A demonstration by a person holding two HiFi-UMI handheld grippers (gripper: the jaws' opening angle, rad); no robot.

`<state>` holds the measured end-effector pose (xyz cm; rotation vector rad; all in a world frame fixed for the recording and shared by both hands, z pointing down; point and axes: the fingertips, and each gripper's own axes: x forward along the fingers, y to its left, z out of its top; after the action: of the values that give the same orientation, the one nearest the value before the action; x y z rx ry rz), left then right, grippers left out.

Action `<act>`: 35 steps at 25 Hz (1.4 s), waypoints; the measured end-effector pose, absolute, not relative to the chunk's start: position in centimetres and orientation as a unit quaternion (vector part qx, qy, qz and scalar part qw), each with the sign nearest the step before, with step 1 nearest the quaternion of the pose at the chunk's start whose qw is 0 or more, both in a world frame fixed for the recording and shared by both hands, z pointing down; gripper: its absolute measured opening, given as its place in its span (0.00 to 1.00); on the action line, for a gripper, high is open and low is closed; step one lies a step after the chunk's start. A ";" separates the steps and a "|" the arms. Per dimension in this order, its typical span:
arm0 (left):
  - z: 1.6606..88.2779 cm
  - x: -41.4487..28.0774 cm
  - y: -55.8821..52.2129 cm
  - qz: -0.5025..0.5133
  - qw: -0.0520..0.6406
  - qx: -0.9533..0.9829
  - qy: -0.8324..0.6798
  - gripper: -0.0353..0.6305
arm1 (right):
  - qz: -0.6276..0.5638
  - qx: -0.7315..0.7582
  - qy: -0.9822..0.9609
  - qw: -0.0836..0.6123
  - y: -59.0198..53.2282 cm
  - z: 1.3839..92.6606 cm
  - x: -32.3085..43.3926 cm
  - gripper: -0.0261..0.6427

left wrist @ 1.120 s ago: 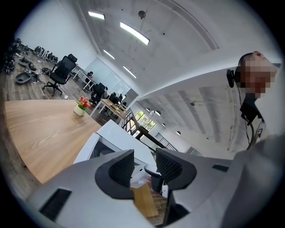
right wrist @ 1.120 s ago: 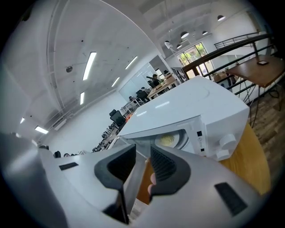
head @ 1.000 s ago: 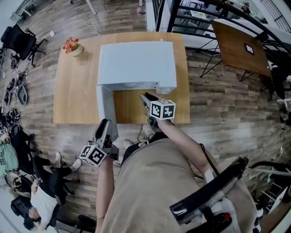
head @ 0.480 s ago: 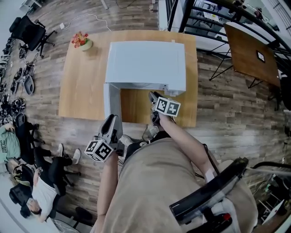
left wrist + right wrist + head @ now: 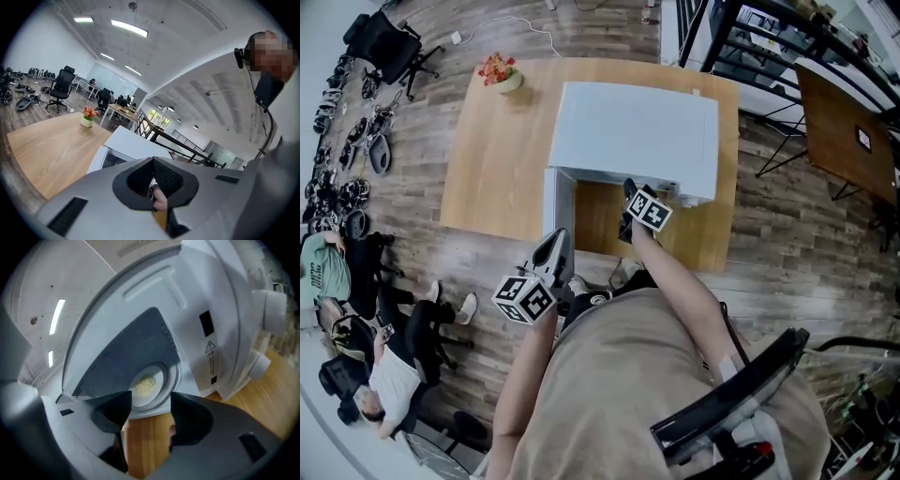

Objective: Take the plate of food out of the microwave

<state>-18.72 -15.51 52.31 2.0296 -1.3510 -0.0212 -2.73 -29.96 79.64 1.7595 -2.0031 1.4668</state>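
Tabletop (image 5: pixel 497 159): microwave (image 5: pixel 637 127) open, plate (image 5: pixel 149 385) inside
Left tongs (image 5: pixel 153 165): just snapped together, empty
Right tongs (image 5: pixel 147 406): just spreading apart, empty, aimed at plate, grab's next imo

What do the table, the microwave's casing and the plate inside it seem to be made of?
Table: wood or wood-look laminate with a matte finish; light grain lines show.
Microwave casing: probably painted metal or plastic; it is smooth and white with a faint sheen.
Plate: likely glazed ceramic, though white plastic is possible; the rim is plain, smooth and white.
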 end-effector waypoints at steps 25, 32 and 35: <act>53.2 -24.6 -12.5 0.019 0.362 0.757 -0.543 0.06 | 0.402 0.671 -0.602 0.162 -35.1 86.8 -3.9 0.54; 53.5 -24.9 -11.9 0.012 0.365 0.758 -0.540 0.06 | 0.432 0.668 -0.593 0.123 -32.4 86.8 -2.4 0.39; 53.7 -24.4 -11.8 0.012 0.368 0.761 -0.534 0.06 | 0.466 0.656 -0.588 0.080 -31.6 86.7 -1.9 0.32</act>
<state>-24.42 -11.80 53.75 1.9541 -1.3718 0.0308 -1.86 -31.60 86.73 1.9628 -1.7600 1.3942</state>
